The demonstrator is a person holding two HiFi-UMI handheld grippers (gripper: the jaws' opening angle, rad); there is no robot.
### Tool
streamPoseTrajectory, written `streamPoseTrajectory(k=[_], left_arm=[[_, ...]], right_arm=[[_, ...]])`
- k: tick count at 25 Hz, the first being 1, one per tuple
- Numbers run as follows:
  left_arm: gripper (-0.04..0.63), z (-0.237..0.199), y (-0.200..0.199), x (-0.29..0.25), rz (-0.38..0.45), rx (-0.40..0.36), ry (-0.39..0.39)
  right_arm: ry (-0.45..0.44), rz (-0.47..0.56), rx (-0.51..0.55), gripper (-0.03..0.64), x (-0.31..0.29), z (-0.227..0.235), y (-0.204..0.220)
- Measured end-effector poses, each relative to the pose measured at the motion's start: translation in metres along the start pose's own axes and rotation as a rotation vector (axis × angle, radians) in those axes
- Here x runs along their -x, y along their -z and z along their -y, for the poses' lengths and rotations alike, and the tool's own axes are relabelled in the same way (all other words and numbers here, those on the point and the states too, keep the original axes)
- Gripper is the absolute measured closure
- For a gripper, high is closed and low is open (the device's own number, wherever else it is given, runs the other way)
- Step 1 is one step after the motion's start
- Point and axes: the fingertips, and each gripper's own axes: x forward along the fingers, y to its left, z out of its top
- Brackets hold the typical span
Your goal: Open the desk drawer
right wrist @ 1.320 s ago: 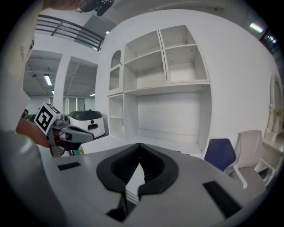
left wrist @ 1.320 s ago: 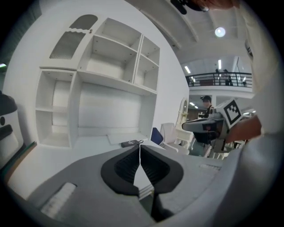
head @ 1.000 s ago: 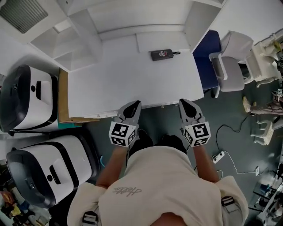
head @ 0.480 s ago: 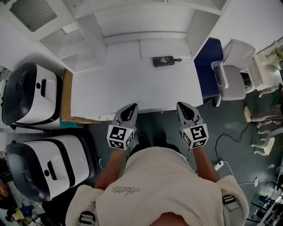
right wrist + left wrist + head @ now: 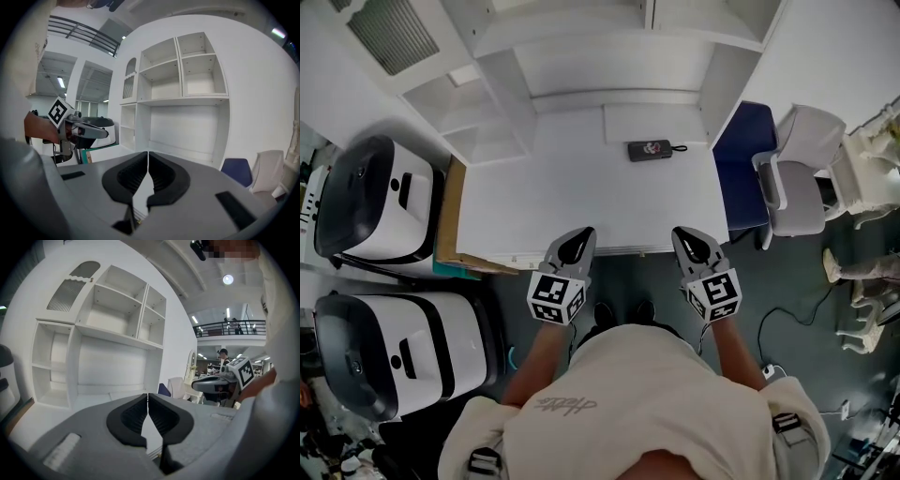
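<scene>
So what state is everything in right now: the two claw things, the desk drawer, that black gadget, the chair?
Left gripper: shut, nothing between its jaws.
Right gripper: shut, nothing between its jaws.
Desk drawer: not pulled out; nothing juts past the front edge of the desk.
Black gadget: lying flat on the desk, untouched.
Chair: nobody in it.
</scene>
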Motion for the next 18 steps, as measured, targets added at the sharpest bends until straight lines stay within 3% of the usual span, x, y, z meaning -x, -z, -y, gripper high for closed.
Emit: streamPoseTrajectory(k=[10, 12, 18], left_arm=[[0.578, 0.001, -0.002, -0.001, -0.015, -0.003, -0.001], [0.577, 0.001, -0.004, -0.002, -0.013, -0.005, -0.001], [0.577, 0.002, -0.005, 0.000, -0.008, -0.002, -0.001]], right_arm=[[-0.030, 0.047, 0.013, 0.609, -0.006, 0.000, -0.016], [-0.033, 0.037, 0.011, 0.561, -0.006, 0.001, -0.015], [-0.028, 0.026, 0.012, 0.557, -0.002, 0.002, -0.012]])
